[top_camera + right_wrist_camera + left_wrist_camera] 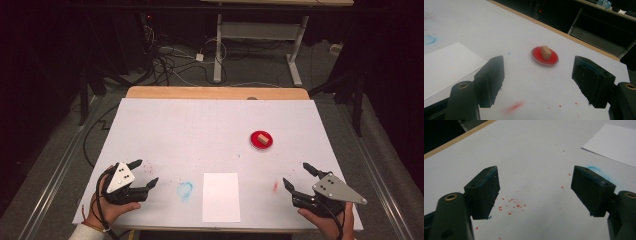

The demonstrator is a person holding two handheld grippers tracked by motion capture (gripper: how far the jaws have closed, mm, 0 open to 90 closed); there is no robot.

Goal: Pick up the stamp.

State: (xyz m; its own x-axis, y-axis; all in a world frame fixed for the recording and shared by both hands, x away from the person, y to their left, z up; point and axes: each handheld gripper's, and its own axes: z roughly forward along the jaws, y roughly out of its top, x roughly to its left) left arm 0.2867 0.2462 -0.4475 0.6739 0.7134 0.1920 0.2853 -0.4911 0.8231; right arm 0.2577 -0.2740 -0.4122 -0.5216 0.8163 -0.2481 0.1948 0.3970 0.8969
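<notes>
We hold the left gripper (143, 172) and the right gripper (298, 176) low at the near edge of the white table (200, 130), jaws spread wide, nothing between them. Ahead of the right gripper, well apart, a tan block (545, 52) sits in the red dish (537, 57). A white paper sheet (221, 196) lies between the grippers.

Red dish (262, 139), tan block (261, 138); white sheet (221, 197); white worktop (200, 130), blue smudge (184, 189), red smear (275, 186); black fingers (135, 163).
</notes>
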